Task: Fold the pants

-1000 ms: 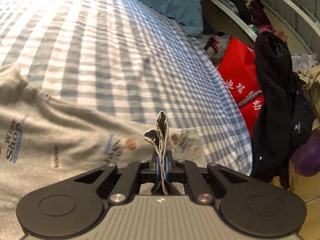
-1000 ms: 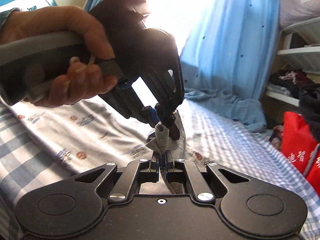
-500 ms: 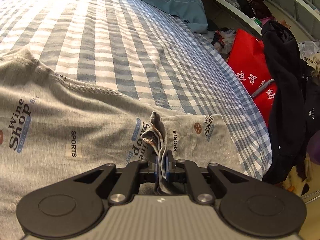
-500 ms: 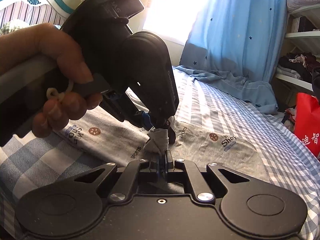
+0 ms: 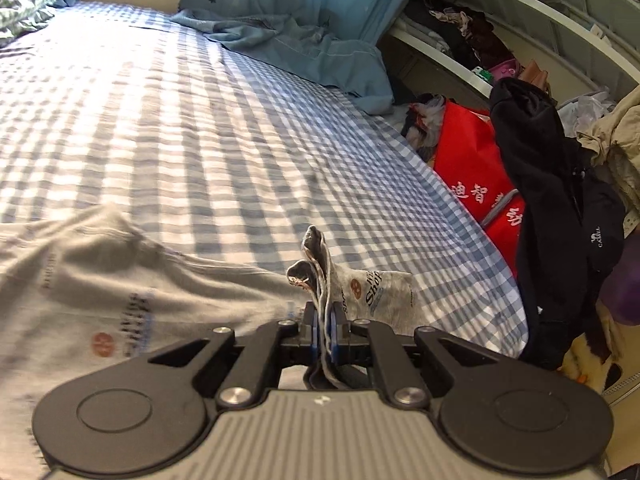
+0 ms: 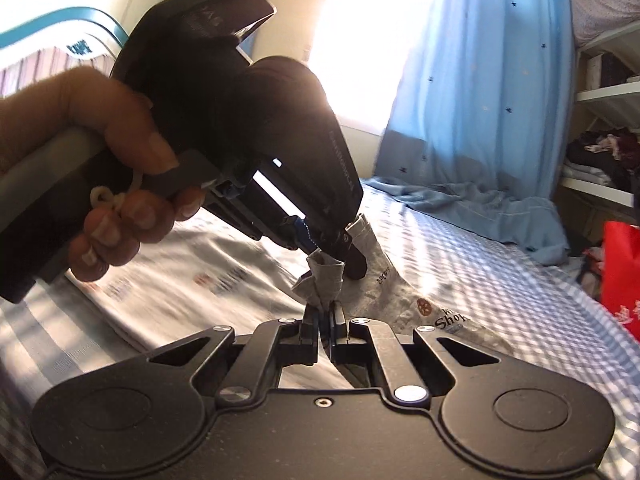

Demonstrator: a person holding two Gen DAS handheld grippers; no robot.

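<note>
Both grippers [image 5: 325,322] [image 6: 324,320] pinch the grey pants [image 5: 120,288], seemingly lifted.

My left gripper [image 5: 325,326] is clamped: both jaws are drawn together with only a thin fold of the pants [image 5: 320,264] pinched between the blue pads. The linkage arms are folded inward, symmetric about the centre line. The tool points forward and downward.

My right gripper [image 6: 325,326] is likewise closed on a bunched edge of the same fabric, jaws nearly meeting. It points forward at a shallower downward angle.

Seen from the right wrist, my left hand [image 6: 108,184] wraps the grey handle, thumb on top, fingers curled beneath and pressing the trigger lever. The left gripper tips sit just beyond and above the right gripper tips, close together.
</note>
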